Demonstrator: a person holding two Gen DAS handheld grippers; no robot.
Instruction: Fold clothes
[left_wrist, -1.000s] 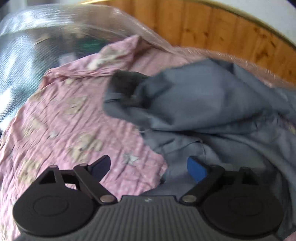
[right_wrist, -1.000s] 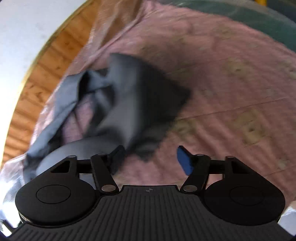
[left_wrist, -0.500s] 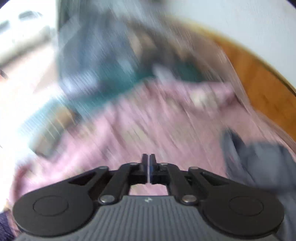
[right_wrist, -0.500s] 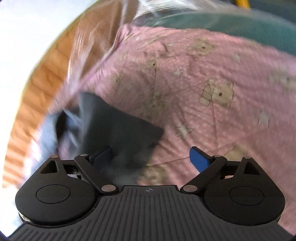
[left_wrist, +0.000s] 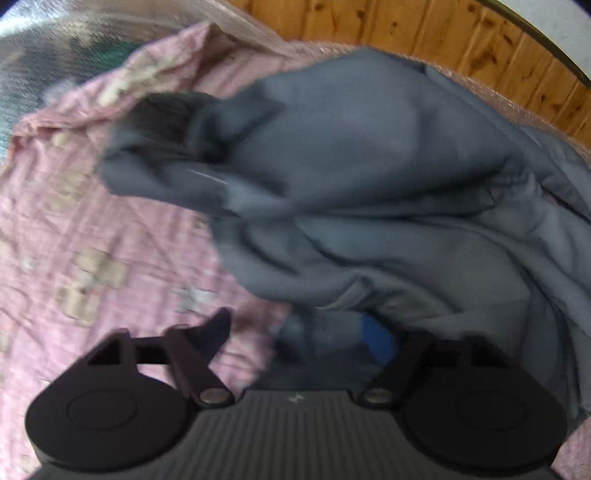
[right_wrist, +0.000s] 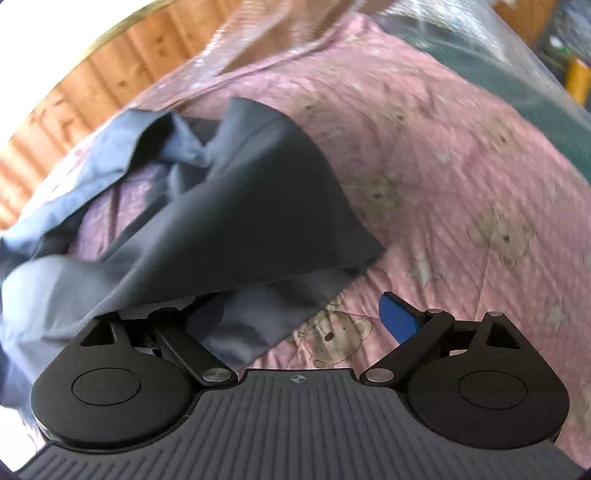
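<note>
- The grey-blue garment (left_wrist: 369, 192) lies crumpled in a loose heap on a pink quilt printed with bears (right_wrist: 461, 177), near the wooden headboard (left_wrist: 461, 40); nothing of it is laid flat yet.
- The left gripper (left_wrist: 299, 332) hangs over the garment's near edge, its jaws apart after just opening wider. Grey cloth lies in the gap beside the blue pad (left_wrist: 376, 339), but the view is blurred and no pad presses on it.
- The right gripper (right_wrist: 303, 317) stands with its jaws wide apart. A dark corner of the garment (right_wrist: 258, 229) drapes across the left-hand finger and into the gap; the blue pad (right_wrist: 399, 317) on the other side is clear of the fabric, over the quilt.
- The step in hand looks like the first one: getting hold of the heap so it can be spread out before any fold.
- The next move probably calls for each gripper to close on a separate edge or corner, then for both to draw apart and lay the cloth flat on the quilt.
- Which part of the garment each corner belongs to I cannot tell; the bunching hides seams and openings, so a grip may catch several layers.
</note>
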